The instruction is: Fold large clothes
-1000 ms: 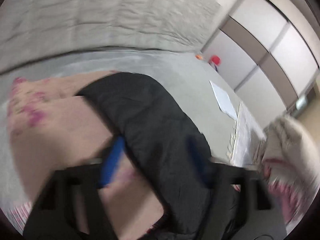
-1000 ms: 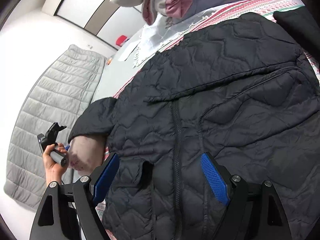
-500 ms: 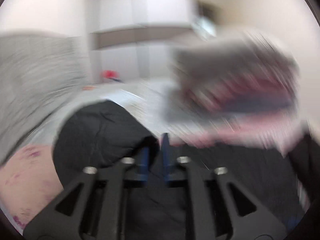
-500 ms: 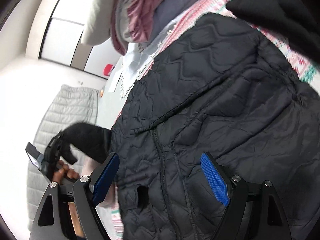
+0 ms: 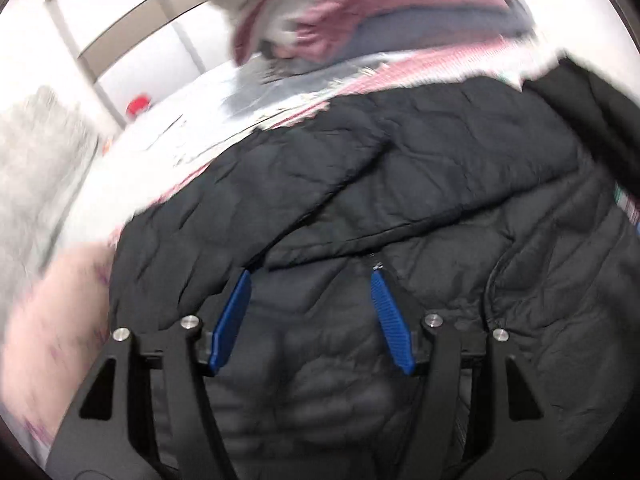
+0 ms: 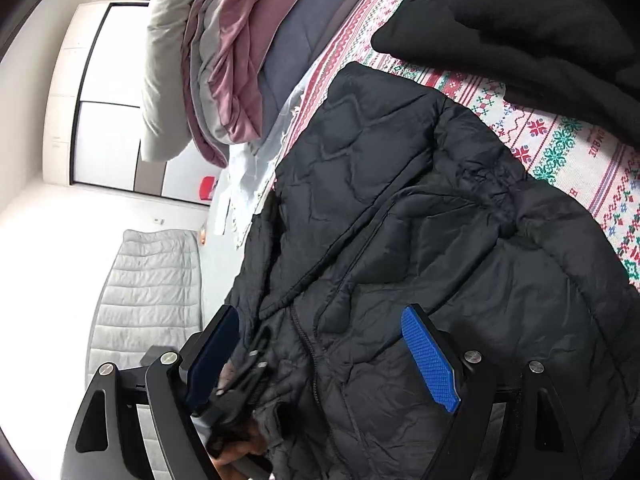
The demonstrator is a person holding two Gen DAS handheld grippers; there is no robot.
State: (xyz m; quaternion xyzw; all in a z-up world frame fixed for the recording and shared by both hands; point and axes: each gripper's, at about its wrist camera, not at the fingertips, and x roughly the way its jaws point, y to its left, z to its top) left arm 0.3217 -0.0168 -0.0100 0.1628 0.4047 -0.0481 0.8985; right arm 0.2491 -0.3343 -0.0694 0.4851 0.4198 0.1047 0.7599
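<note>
A black quilted jacket (image 5: 400,200) lies front-up on the patterned blanket, one sleeve folded across its chest. My left gripper (image 5: 310,276) hovers just above the zipper with its jaws opening. Nothing is pinched between its blue pads (image 5: 234,316). In the right wrist view the same jacket (image 6: 400,240) fills the middle. My right gripper (image 6: 320,312) stands open over the jacket's lower front and holds nothing. The left gripper (image 6: 240,392) shows low in that view, carried by a hand (image 6: 236,456) at the jacket's edge.
A pile of folded pink and grey bedding (image 6: 232,60) sits beyond the jacket's collar. Another black garment (image 6: 520,20) lies on the red-and-green patterned blanket (image 6: 560,148). A grey quilted mat (image 6: 148,288) covers the floor; a red object (image 6: 207,188) stands by the wardrobe.
The left gripper swung the sleeve over onto the jacket's front, then its jaws spread and let the sleeve go. The right gripper rolled and shifted along the jacket, still open.
</note>
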